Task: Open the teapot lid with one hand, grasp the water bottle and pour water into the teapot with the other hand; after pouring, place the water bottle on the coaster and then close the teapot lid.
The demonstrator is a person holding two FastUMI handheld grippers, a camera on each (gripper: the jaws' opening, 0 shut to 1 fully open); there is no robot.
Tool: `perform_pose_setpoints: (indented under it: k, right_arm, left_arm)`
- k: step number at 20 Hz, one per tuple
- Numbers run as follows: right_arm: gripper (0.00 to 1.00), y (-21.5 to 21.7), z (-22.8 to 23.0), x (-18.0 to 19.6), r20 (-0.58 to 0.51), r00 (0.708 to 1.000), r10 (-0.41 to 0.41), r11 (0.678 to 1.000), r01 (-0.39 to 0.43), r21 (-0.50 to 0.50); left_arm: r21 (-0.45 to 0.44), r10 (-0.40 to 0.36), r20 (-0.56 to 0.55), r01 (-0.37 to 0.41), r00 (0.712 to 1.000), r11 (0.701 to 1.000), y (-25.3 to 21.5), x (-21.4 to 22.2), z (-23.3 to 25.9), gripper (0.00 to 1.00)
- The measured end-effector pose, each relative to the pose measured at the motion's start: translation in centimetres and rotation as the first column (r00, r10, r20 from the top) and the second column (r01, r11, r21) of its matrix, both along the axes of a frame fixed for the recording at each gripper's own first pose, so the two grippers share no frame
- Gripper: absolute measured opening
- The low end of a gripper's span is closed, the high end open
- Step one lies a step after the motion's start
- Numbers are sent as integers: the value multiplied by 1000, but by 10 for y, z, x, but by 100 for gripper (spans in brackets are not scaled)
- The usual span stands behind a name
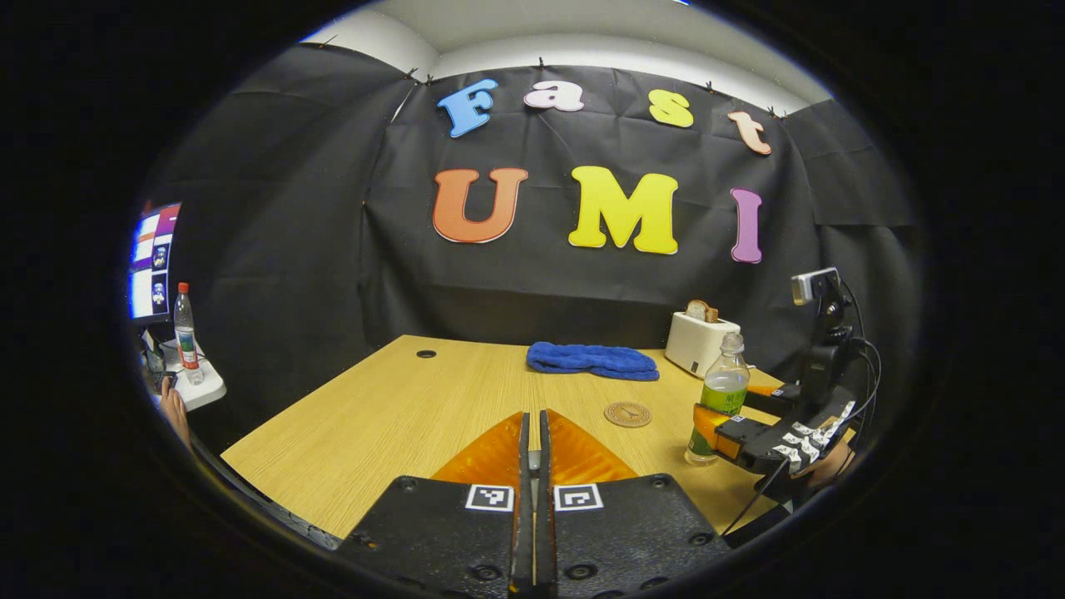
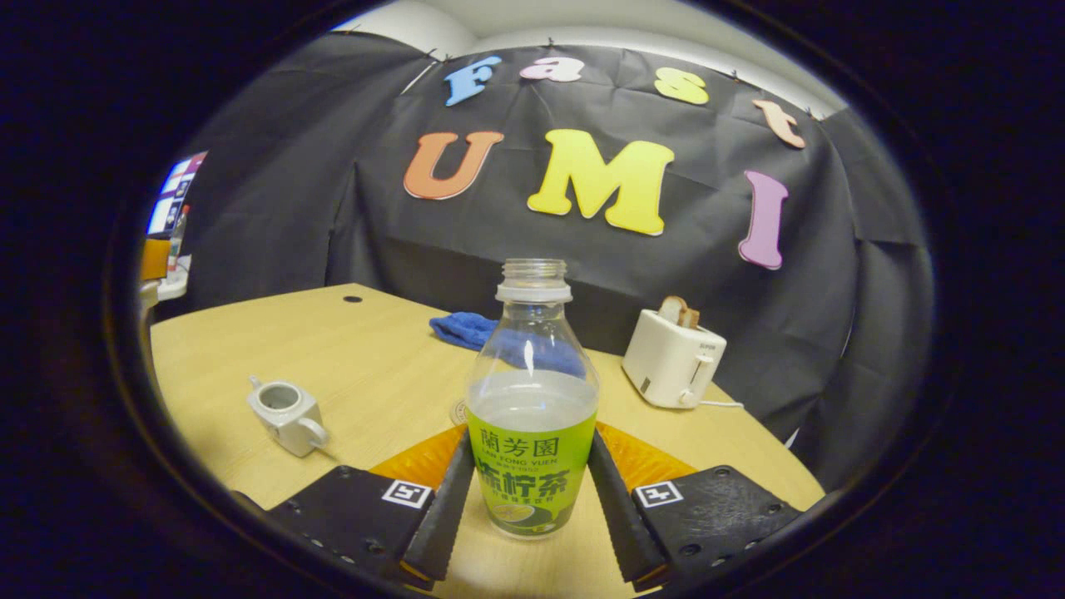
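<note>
The right gripper [image 2: 532,491] has its jaws clenched on the water bottle [image 2: 532,416], upright on the surface [image 2: 374,366]; the left gripper [image 1: 535,453] jaws are pressed together; the lidless teapot [image 2: 285,412] stands apart

Place: a recording booth in a lab
Walls: black cloth [image 1: 274,249] hung all round
Furniture: wooden tabletop [image 1: 391,416]
Props: toaster [image 2: 672,359], blue towel [image 1: 592,360]
Equipment: monitor [image 1: 152,262], camera on a stand [image 1: 819,287]

"LAN FONG YUEN" on water bottle [image 2: 532,416]
</note>
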State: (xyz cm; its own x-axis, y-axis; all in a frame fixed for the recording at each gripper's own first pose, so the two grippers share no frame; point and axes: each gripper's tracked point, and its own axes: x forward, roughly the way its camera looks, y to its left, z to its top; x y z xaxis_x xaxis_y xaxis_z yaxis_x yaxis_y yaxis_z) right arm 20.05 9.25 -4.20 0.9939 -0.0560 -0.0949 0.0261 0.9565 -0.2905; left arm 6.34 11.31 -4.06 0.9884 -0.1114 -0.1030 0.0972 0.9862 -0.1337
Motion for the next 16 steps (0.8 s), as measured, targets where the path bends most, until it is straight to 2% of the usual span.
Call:
perform_pose_setpoints:
  k: [4,7,11,15,16]
  right_arm:
    - [74,11,2,2,-33,999,-3,982,-3,-189]
    - [75,28,-6,7,-65,998,16,946,-36,-323]
    - [74,49,-8,7,-48,999,18,845,-41,-533]
    - [74,63,-11,10,-42,999,8,748,-33,-663]
    - [74,67,-9,10,-29,1000,1,711,-22,-703]
  left_arm:
    - [14,12,-13,-12,1000,1000,10,2,-6,3]
    - [21,20,-18,-20,1000,1000,19,1,-9,4]
    - [30,29,-18,-29,999,999,31,1,-11,4]
    - [55,33,-11,-32,999,998,39,-1,-11,4]
    - [55,34,-11,-34,999,998,43,-2,-11,4]
